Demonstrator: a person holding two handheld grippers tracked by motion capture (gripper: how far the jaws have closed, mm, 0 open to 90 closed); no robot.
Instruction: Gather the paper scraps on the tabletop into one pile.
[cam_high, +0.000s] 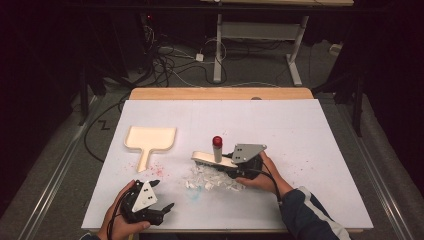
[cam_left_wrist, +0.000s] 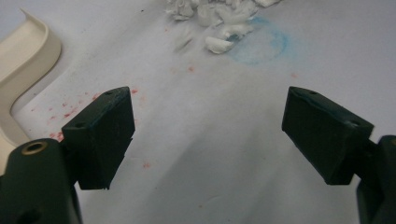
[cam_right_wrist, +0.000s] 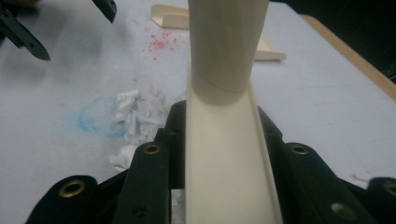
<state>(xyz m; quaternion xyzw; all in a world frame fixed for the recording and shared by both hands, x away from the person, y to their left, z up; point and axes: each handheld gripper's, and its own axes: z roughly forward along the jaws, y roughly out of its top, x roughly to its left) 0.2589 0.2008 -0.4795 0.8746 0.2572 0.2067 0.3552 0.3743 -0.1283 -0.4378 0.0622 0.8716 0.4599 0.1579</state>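
High view, right gripper (cam_high: 235, 167): jaws clenched on the cream brush (cam_high: 214, 159), whose handle with a red tip stands up just ahead of them; the bristle edge sits at the far side of the white scraps (cam_high: 212, 179).
High view, left gripper (cam_high: 159, 197): jaws released, nothing between them, resting low at the near edge of the worktop (cam_high: 310, 130); the scraps lie ahead of them and to the right.
High view, dustpan (cam_high: 149, 140): lies flat, well apart from both sets of jaws, beyond the left ones.
Left gripper view, jaws: stand wide, bare worktop between them; the scraps (cam_left_wrist: 215, 18) and a blue smear (cam_left_wrist: 261, 46) lie ahead, the dustpan's rim (cam_left_wrist: 23, 65) off to the left.
Right gripper view, jaws: grasping the brush's flat cream back (cam_right_wrist: 224, 158), which runs straight out between them; scraps (cam_right_wrist: 135, 116) lie left of them, the dustpan (cam_right_wrist: 173, 16) farther ahead.
Step in hand: by my reading, sweeping the scraps into one heap with the brush.
Next move: likely the free left jaws must fetch the dustpan by its handle and set its lip against the heap, so the brush can push the scraps in; a light, low stroke is called for, or bits will scatter.
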